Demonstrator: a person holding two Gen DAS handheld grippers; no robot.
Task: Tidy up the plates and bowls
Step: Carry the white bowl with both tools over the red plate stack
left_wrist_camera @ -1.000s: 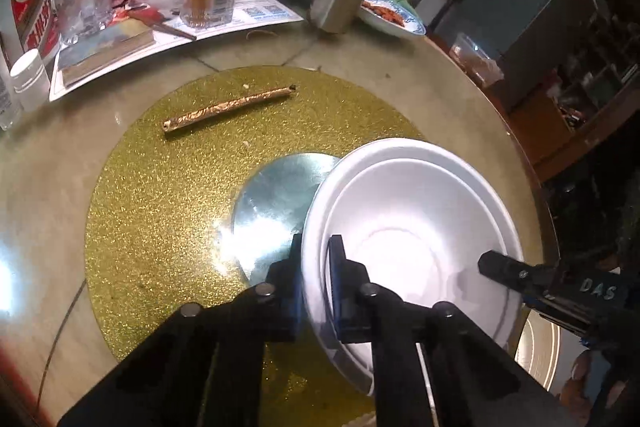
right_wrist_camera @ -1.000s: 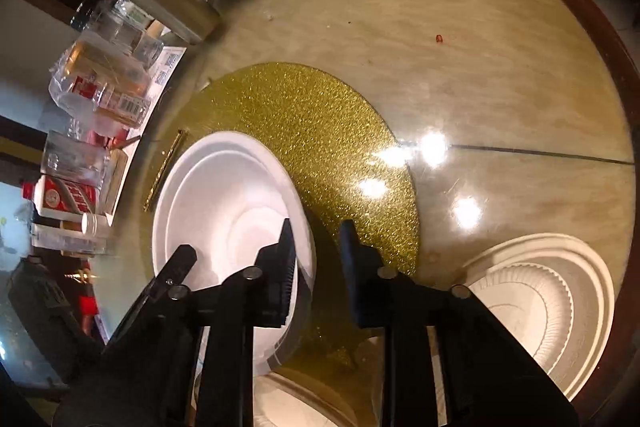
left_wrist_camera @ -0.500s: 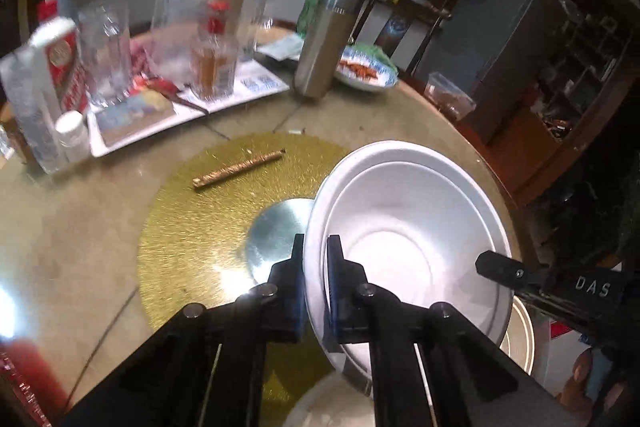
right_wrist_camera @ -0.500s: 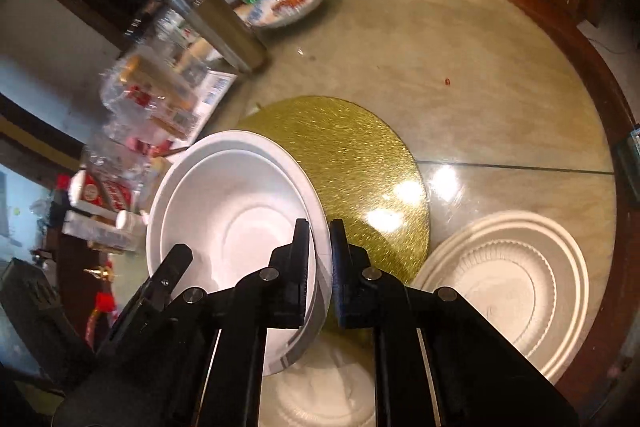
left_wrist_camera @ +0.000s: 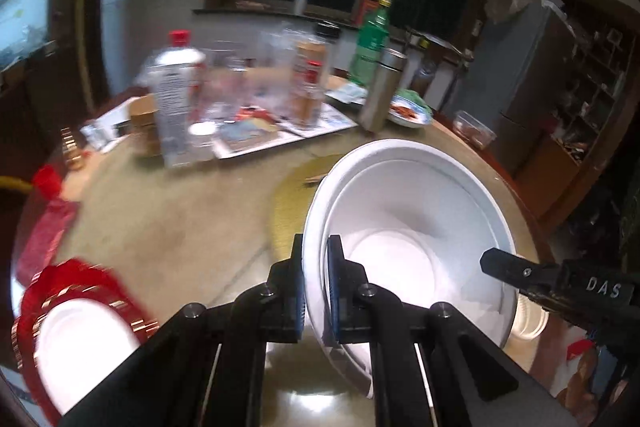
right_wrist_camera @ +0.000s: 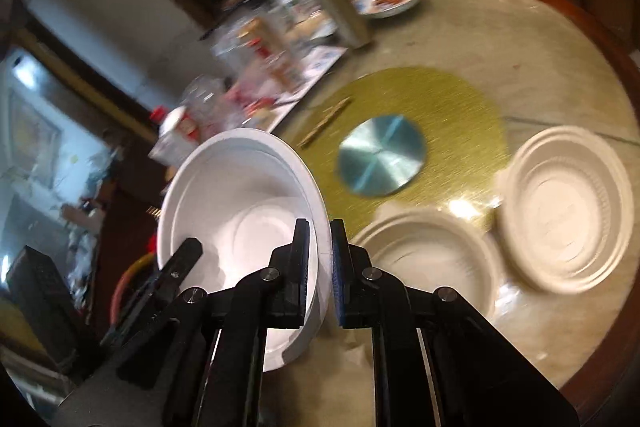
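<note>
White bowl [left_wrist_camera: 404, 227] held off table [right_wrist_camera: 500, 27], tilted, between both tools. Left gripper [left_wrist_camera: 316, 287] pinches its left rim; right gripper [right_wrist_camera: 320, 259] pinches opposite rim. Two cream plates [right_wrist_camera: 568, 211] lie at table's near-right edge, nearer right hand, likely stacking spot.

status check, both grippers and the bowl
Left gripper and right gripper shut on white bowl rim, opposite sides. Bowl off the table. Two cream plates below, nothing blocking.
</note>
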